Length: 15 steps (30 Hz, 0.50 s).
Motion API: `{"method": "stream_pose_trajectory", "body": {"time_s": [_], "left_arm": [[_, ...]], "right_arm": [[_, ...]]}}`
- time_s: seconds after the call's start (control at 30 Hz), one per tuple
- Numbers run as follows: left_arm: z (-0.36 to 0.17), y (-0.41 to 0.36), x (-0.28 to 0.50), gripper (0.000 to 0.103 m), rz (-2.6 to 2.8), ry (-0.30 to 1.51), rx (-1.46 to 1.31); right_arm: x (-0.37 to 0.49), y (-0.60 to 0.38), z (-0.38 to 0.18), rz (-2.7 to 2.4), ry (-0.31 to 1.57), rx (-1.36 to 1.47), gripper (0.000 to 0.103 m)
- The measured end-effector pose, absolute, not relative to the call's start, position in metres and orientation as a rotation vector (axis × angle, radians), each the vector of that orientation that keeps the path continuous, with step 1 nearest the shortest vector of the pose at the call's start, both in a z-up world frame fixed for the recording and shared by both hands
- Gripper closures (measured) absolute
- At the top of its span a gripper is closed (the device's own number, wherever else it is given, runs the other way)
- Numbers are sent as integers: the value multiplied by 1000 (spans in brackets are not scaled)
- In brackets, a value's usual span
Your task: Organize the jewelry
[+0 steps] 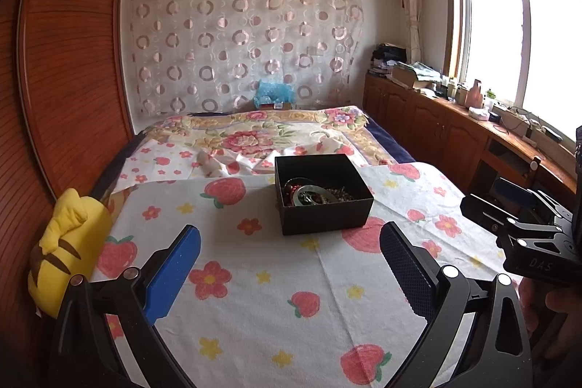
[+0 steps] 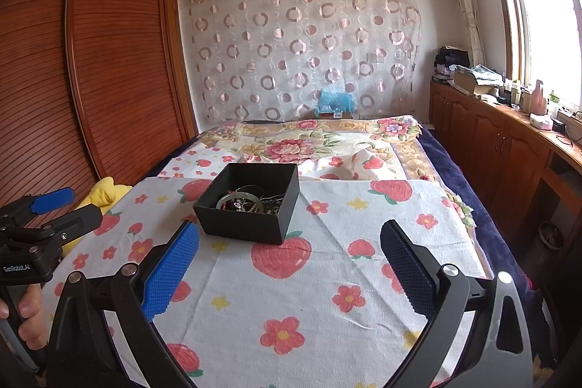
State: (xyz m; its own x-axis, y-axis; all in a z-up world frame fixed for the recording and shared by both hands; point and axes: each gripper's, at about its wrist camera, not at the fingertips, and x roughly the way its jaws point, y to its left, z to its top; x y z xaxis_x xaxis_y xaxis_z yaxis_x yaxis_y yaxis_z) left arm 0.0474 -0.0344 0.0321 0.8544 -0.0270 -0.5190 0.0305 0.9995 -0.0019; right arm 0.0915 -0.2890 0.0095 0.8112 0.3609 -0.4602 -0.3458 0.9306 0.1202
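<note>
Grippers, left and right, hover with fingers spread wide, empty, above a strawberry-print cloth on a bed. Ahead sits a black box of tangled jewelry, pieces indistinct. Wardrobe left, window right.

Matt black cardboard box, soft woven cloth with printed strawberries, glossy ribbed wooden wardrobe, textured blue rubber pads, plush yellow toy
</note>
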Motion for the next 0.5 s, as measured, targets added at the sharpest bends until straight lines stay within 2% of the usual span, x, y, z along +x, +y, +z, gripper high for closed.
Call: {"method": "stream_pose_trajectory", "body": {"time_s": [0.5], "left_arm": [[31, -34, 47, 8, -29, 545, 5]], "right_arm": [[91, -290, 9, 375, 495, 30, 3]]}}
